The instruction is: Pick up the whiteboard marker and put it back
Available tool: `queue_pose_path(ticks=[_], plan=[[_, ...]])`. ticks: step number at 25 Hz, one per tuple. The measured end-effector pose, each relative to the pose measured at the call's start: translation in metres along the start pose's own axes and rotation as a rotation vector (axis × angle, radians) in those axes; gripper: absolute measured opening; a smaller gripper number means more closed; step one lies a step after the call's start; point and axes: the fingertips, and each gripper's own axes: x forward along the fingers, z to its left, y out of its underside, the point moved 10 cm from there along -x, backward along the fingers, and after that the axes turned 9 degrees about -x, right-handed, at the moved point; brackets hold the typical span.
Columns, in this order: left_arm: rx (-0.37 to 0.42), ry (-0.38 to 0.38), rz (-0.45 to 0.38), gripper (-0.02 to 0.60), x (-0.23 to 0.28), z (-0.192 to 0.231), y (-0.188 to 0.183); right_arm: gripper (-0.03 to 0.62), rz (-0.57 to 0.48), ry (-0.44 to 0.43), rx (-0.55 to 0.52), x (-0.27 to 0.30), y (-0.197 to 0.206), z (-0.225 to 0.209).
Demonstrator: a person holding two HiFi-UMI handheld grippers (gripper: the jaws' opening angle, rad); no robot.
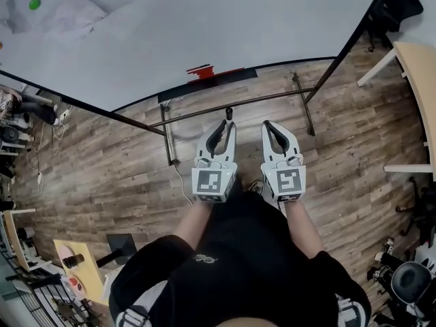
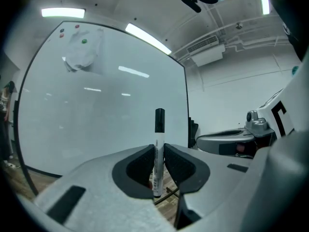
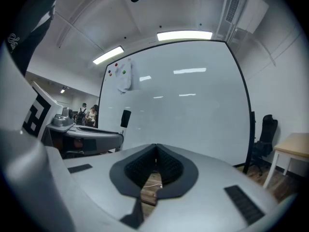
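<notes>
A whiteboard marker (image 2: 158, 153) with a white barrel and black cap stands upright between the pads of my left gripper (image 2: 159, 154), which is shut on it. From the head view its black cap (image 1: 229, 112) pokes out beyond the left gripper (image 1: 225, 125), pointing at the whiteboard (image 1: 204, 26). My right gripper (image 1: 270, 126) hangs beside it, jaws closed together with nothing between them (image 3: 156, 159). In the right gripper view the marker's cap (image 3: 125, 118) shows at left, past the left gripper's body. Red things (image 1: 204, 71) lie on the board's tray (image 1: 218, 84).
The whiteboard stands on a metal frame (image 1: 231, 105) over a wood floor. A wooden table (image 1: 417, 73) and a black chair (image 1: 398, 5) are at the right, a cable (image 1: 182, 182) trails on the floor, and clutter (image 1: 68, 271) sits at the lower left. People (image 3: 89, 114) stand far off.
</notes>
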Motion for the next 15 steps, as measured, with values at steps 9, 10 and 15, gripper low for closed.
queue_pose_path(ticks=[9,10,15], plan=[[-0.043,-0.05,0.028,0.067,-0.012,0.013,0.005,0.003,0.02,-0.054,0.014,0.013,0.007,0.015],[-0.043,-0.045,0.032,0.067,-0.009,0.017,0.006,0.003,0.026,-0.053,0.02,0.018,0.008,0.016],[-0.053,-0.031,0.07,0.067,0.014,0.039,0.012,0.003,0.054,-0.049,0.043,0.041,0.013,0.015]])
